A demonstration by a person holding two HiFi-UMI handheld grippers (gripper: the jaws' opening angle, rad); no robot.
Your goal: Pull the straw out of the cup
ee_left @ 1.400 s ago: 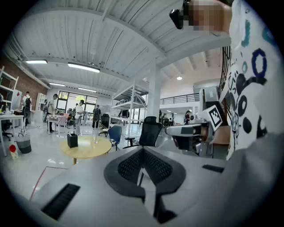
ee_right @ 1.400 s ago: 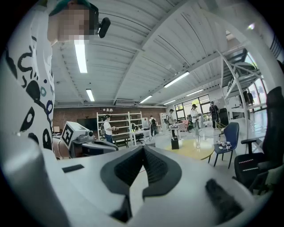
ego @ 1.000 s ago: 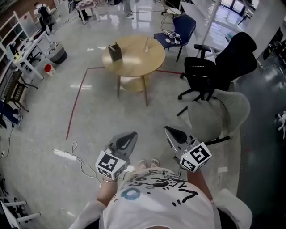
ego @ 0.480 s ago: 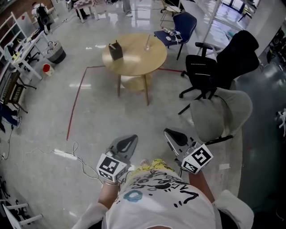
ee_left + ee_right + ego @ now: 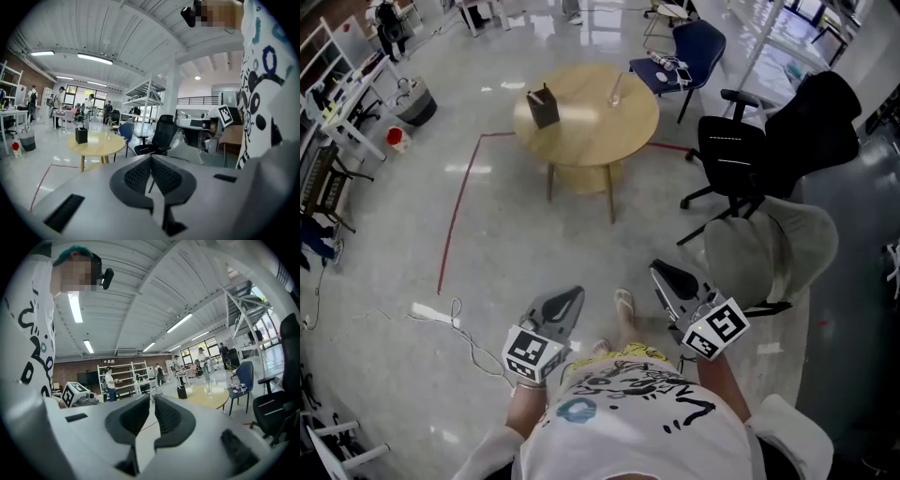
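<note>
A clear cup (image 5: pixel 615 97) with a straw stands on the far side of a round yellow table (image 5: pixel 591 127), well ahead of me. In the right gripper view the cup (image 5: pixel 208 388) shows small on the table (image 5: pixel 211 398). My left gripper (image 5: pixel 573 293) and my right gripper (image 5: pixel 660 270) are held low in front of my body, over the floor and far short of the table. Both are shut with nothing between the jaws, as seen close up on the left gripper (image 5: pixel 151 158) and the right gripper (image 5: pixel 152 397).
A black box (image 5: pixel 542 106) sits on the table's left part. Two black office chairs (image 5: pixel 741 150), a grey chair (image 5: pixel 769 246) and a blue chair (image 5: pixel 692 49) stand to the right. A red tape line (image 5: pixel 459 211) and a cable with a power strip (image 5: pixel 431 314) lie on the floor at left.
I have stepped toward the table: it now sits slightly nearer, and one foot shows ahead between the grippers. Both grippers came along, still shut and empty.
</note>
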